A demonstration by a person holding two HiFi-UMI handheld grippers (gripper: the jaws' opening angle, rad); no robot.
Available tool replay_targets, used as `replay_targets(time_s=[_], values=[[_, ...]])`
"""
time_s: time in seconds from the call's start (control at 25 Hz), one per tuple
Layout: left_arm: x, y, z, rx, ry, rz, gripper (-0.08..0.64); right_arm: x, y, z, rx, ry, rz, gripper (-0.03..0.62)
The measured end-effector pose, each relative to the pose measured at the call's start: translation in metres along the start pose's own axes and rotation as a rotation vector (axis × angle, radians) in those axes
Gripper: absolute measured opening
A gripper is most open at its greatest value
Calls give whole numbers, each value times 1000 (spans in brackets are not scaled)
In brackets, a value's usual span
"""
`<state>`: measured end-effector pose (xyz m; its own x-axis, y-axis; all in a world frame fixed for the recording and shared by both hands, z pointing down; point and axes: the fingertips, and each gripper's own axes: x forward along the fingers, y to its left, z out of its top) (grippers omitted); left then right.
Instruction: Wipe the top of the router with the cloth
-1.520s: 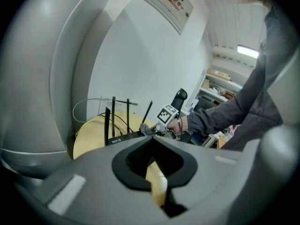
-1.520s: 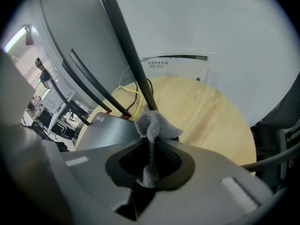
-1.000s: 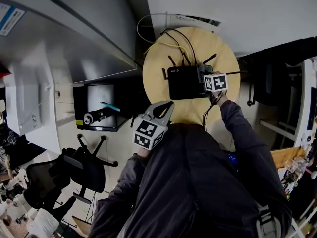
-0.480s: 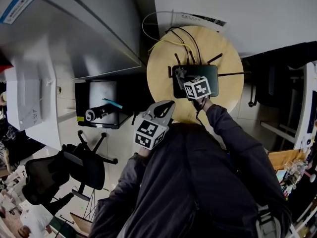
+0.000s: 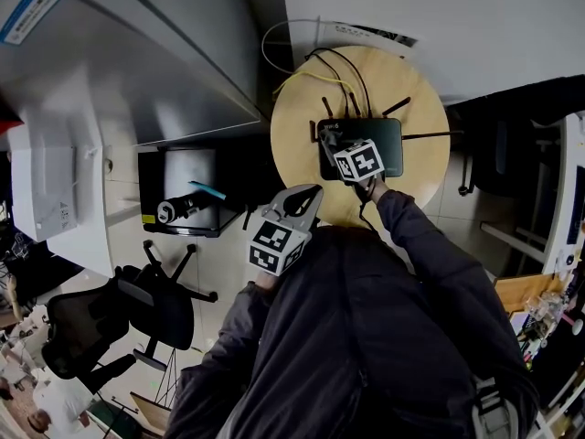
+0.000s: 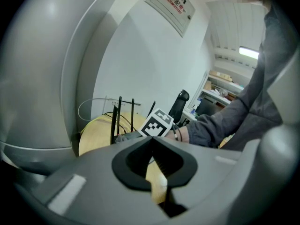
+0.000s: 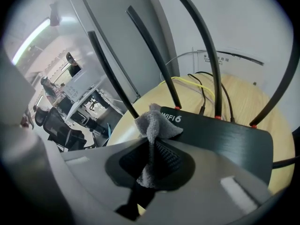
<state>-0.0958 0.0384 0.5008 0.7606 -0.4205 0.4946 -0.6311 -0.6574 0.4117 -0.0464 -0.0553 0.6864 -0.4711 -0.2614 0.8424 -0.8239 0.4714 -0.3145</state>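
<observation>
left tongs (image 6: pixel 152 161) closed on nothing, held back by the body. right tongs (image 7: pixel 149 165) pinch the grey cloth (image 7: pixel 152 123), its tuft on the router (image 7: pixel 220 135) just ahead of the jaws. the wipe seems mid-way, with the black top to their right likely left.

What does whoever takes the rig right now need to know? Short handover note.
Right gripper: shut on the cloth, whose bunched tip sits at the router corner by the WIFI 6 print. Contact can't be confirmed.
Left gripper: shut, empty, held off the near edge of the table.
Router: flat on the round table, antennas up along its back edge.
Done: cloth gripped and brought to the router top. How much is already wiped doesn't show.
Left: probably sweep the cloth across the rest of the top, clear of the antennas.
</observation>
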Motion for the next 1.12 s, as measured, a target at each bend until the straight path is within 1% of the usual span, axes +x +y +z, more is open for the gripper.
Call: replay_targets(time_s=[0.32, 0.56, 1.12], values=[[9, -5, 4, 8, 5, -13, 0, -13, -22, -8, 16, -8, -5, 29], [17, -10, 6, 12, 9, -21, 0, -28, -46, -16, 48, -23, -23, 29], [39, -30, 13, 30, 16, -42, 0, -63, -108, -44, 109, -33, -84, 29]])
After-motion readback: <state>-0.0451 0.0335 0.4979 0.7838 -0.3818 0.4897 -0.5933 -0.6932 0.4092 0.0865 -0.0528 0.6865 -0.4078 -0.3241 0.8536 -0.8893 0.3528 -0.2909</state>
